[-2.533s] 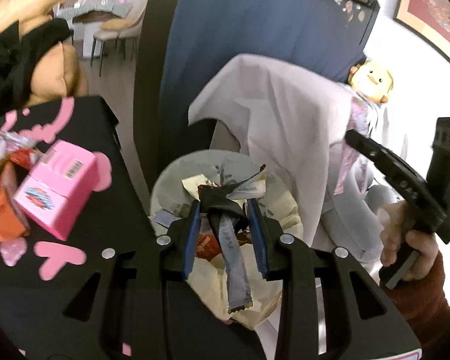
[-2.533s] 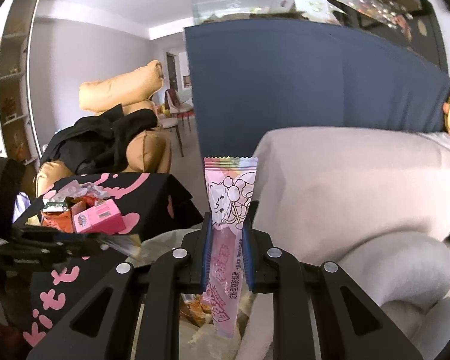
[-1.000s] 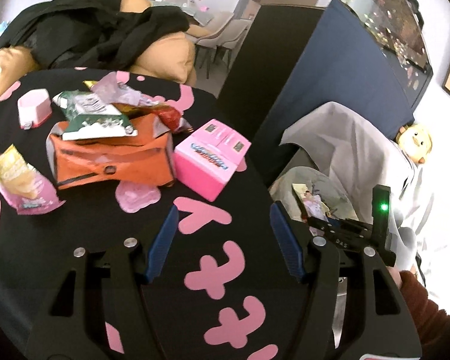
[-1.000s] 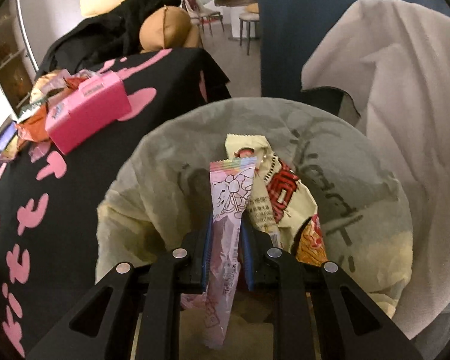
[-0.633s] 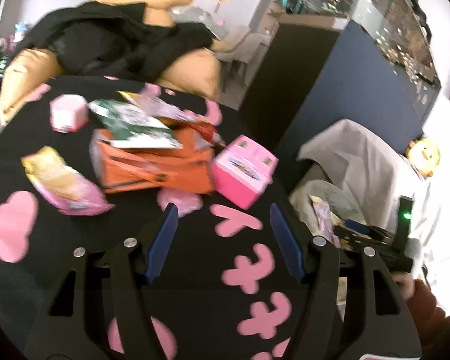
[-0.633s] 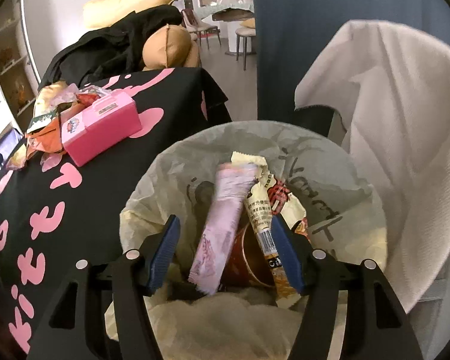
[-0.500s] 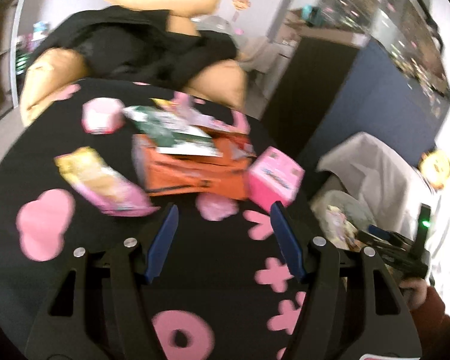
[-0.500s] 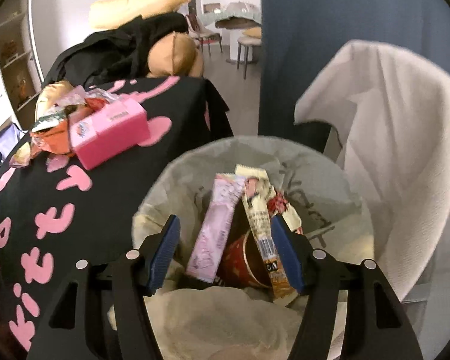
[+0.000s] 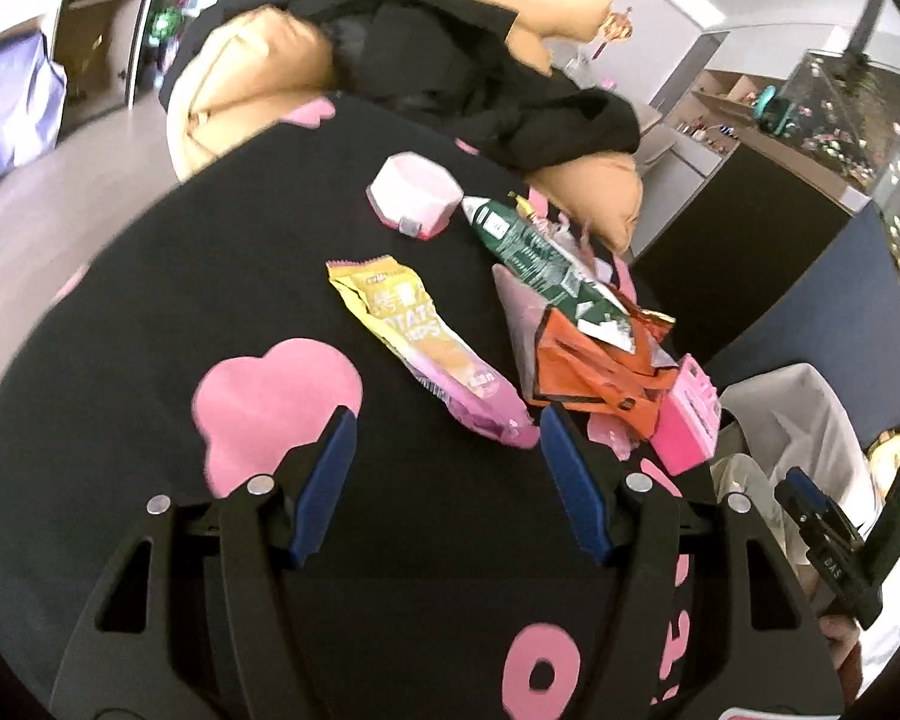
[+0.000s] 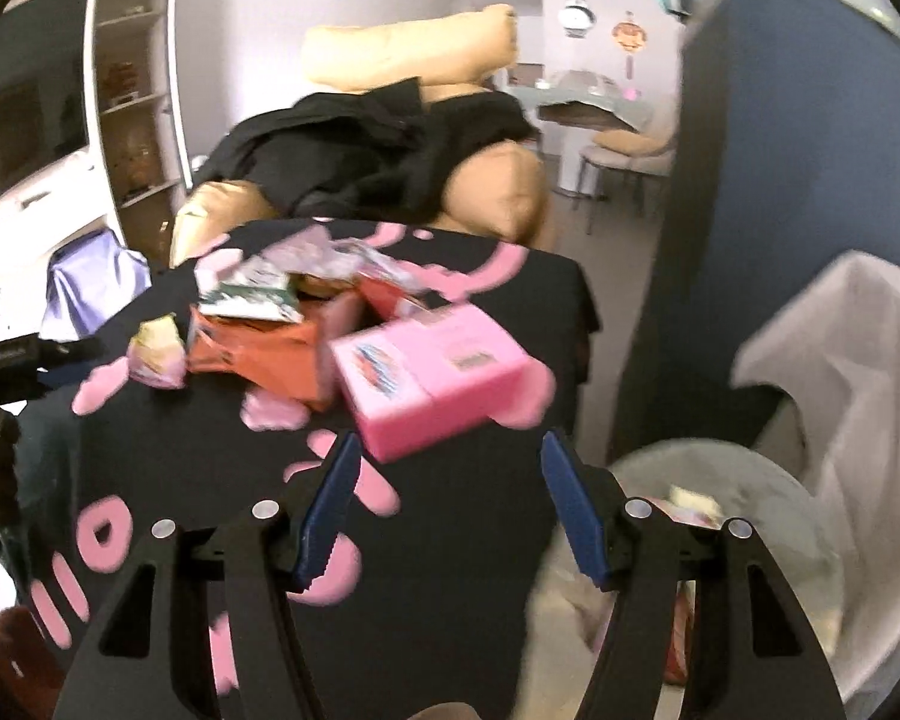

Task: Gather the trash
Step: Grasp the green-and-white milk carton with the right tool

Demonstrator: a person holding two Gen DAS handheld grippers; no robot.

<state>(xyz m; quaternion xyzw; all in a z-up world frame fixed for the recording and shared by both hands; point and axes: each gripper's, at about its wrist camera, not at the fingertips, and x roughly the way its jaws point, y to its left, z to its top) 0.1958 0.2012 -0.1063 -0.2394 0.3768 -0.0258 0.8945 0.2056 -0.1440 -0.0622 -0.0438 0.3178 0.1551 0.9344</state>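
With both tools spread wide and nothing between the blue pads, you hang over a black counter (image 9: 120, 312) w/ pink shapes. Your left tool (image 9: 447, 450) is open above the bare cloth; the yellow-pink chips packet (image 9: 426, 342) lies just past its tips at 12 o'clock, slanting from 11 toward 1. At 1 o'clock of that tool sits the rest of the trash: an orange wrapper (image 9: 594, 366) w/ a green-and-white packet (image 9: 540, 252) on top, and a pink box (image 9: 690, 420) touching the wrapper's right end. A small pink-white tub (image 9: 411, 195) stands apart, farther back at 12. Your right tool (image 10: 450, 474) is also open, empty, tips over the counter edge; the pink box shows just beyond at 12 o'clock, blurred. The lined trash bin (image 10: 768, 480) is at 4 o'clock of that tool, beside the counter, wrappers inside but too blurred to name.
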